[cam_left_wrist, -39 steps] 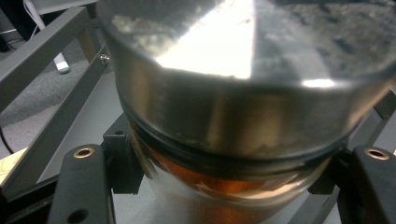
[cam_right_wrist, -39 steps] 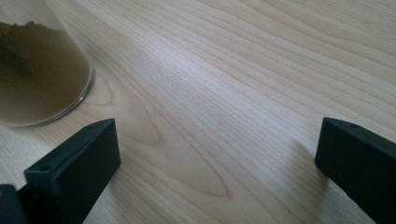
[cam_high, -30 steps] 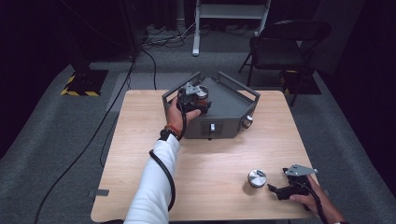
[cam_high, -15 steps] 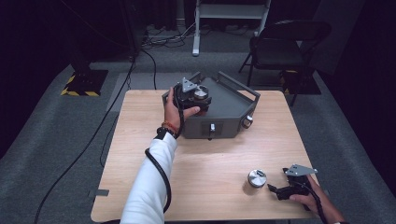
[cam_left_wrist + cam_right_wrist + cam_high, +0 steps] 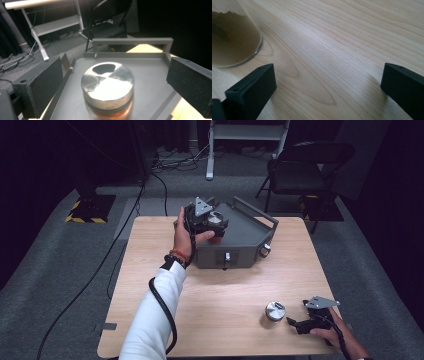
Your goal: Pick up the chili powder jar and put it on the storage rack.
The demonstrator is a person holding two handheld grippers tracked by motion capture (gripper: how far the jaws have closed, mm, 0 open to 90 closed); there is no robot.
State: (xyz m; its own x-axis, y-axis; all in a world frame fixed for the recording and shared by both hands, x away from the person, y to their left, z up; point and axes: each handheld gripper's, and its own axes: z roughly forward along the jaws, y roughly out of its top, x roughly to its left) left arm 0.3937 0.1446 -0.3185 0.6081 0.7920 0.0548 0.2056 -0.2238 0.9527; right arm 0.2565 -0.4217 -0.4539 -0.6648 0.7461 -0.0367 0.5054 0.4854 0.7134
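The jar (image 5: 107, 91) stands upright on the flat grey top of the metal box (image 5: 245, 227), near that top's left rear part; it wears a round brushed-metal lid that catches a bright sheen, and below the lid clear glass shows a reddish-orange filling; the jar sits free between wide-apart black jaws, touching neither, a gap on each side; a raised grey rail of the box runs behind it; the second jar (image 5: 274, 310) stands upright on the tabletop (image 5: 225, 290) near the front right, silver lid up, well apart from the box; its glass wall shows a brown powder inside.
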